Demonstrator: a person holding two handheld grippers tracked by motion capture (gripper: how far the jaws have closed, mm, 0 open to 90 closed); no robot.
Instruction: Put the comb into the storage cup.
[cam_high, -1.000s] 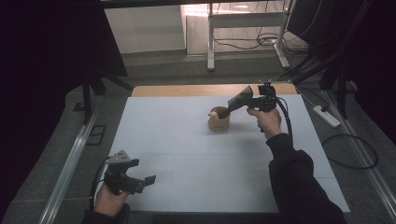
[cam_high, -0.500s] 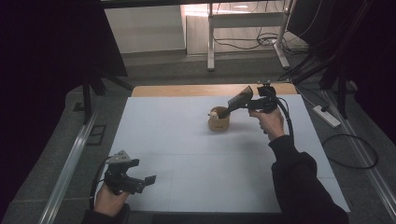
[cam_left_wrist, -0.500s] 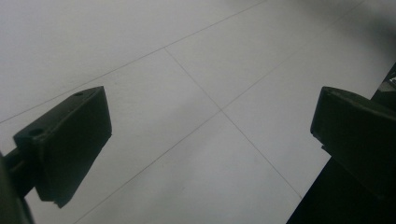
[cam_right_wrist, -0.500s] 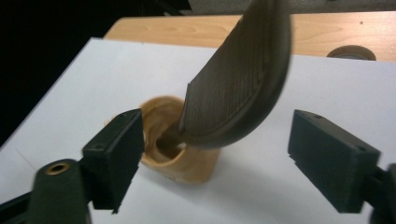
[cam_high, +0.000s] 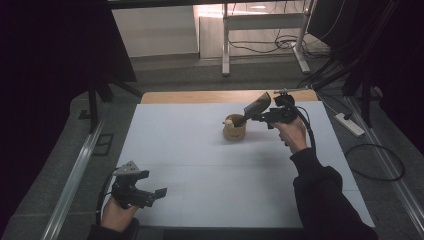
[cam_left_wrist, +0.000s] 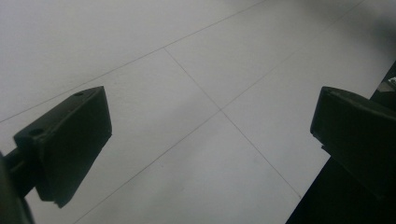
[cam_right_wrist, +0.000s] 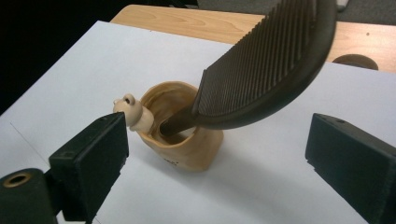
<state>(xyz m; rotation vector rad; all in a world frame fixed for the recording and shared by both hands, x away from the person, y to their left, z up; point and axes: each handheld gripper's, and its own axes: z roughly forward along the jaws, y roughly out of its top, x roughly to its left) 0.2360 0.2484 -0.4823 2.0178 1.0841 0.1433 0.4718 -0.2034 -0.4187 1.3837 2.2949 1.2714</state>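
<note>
A small wooden cup (cam_high: 234, 131) with a tiny animal head on its rim stands on the white sheet at the far middle. A dark comb (cam_high: 257, 106) leans in it, handle down and teeth up to the right. My right gripper (cam_high: 254, 118) reaches at it from the right. Its jaws have just been opening and now stand wide. In the right gripper view the comb (cam_right_wrist: 266, 65) and cup (cam_right_wrist: 180, 140) lie ahead between the jaws of the right gripper (cam_right_wrist: 219, 135), and neither pad touches them. At the near left my left gripper (cam_high: 156, 194) is open over bare sheet (cam_left_wrist: 210, 121).
The white sheet (cam_high: 200, 165) covers most of a wooden table; a bare wooden strip (cam_high: 200, 96) runs along its far edge. A dark round hole (cam_right_wrist: 355, 60) sits in that strip behind the comb. Floor, cables and a power strip (cam_high: 350, 125) lie to the right.
The right gripper has shifted only slightly beside the comb, which stays leaning in the cup. The left gripper has not moved.
</note>
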